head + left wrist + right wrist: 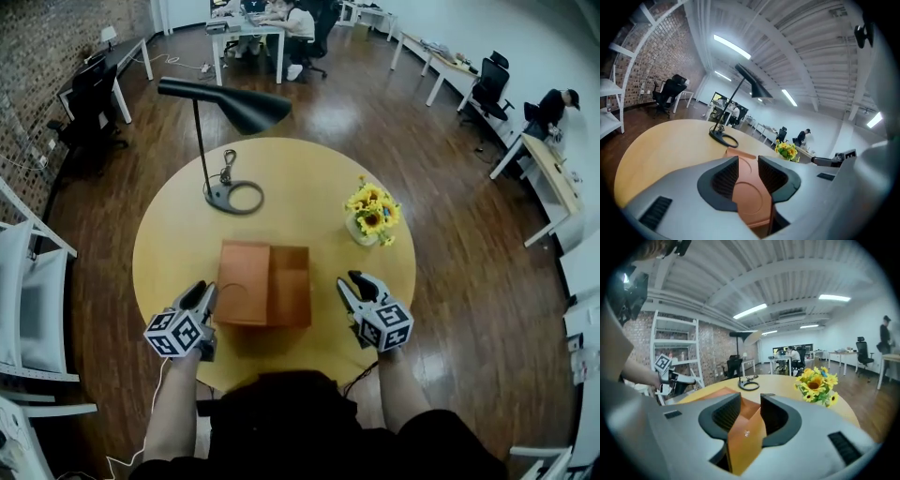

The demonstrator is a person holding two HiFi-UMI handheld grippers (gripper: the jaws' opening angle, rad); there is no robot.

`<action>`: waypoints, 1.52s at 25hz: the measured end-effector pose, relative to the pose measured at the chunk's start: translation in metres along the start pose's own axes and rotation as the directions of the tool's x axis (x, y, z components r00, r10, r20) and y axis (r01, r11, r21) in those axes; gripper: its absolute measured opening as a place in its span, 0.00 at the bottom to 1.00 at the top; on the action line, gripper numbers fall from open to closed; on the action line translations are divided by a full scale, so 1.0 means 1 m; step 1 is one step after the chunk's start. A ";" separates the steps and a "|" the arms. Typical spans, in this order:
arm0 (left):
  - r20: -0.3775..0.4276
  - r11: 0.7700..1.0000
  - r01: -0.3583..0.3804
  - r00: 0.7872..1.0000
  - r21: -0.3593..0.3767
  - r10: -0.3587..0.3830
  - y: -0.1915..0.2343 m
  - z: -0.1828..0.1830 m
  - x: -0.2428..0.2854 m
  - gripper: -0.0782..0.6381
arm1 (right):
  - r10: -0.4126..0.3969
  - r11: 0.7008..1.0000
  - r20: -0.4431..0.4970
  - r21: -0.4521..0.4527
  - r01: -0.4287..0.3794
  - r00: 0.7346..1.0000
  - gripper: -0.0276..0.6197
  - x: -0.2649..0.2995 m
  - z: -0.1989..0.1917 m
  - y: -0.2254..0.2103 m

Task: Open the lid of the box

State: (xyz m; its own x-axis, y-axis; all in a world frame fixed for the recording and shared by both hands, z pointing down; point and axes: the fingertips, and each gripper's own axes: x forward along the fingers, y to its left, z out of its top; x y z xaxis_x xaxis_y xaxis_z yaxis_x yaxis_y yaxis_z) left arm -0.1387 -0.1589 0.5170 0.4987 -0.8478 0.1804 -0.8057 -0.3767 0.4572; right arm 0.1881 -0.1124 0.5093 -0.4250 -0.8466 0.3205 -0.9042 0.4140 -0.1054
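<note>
An orange box [291,302] sits at the near middle of the round wooden table [178,234]. Its lid [242,281] is swung over to the left, and the inside shows on the right. My left gripper [206,294] is just off the lid's near left edge. In the left gripper view the lid's face [750,199] shows through the gap between the pads, which stand apart. My right gripper [348,282] is to the right of the box with a gap between them. A box corner [745,432] shows between its spread jaws, which hold nothing.
A black desk lamp [225,105] stands at the table's far left, its ring base [236,198] behind the box. A vase of sunflowers [373,216] stands to the right of the box's far corner. White shelving [28,291] is to my left, with desks and seated people further off.
</note>
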 end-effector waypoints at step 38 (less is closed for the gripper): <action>0.350 0.995 0.051 0.934 0.081 -0.076 -0.020 0.081 -0.111 0.16 | -0.150 0.972 0.354 0.226 0.072 0.923 0.05 -0.075 0.080 0.022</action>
State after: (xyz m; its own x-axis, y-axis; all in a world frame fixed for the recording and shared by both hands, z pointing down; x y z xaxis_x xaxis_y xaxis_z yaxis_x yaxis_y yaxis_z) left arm -0.2040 -0.0872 0.4178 0.4148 -0.8936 -0.1714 -0.8027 -0.4481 0.3936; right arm 0.1971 -0.0666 0.4073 -0.2717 -0.9622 -0.0214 -0.9188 0.2659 -0.2918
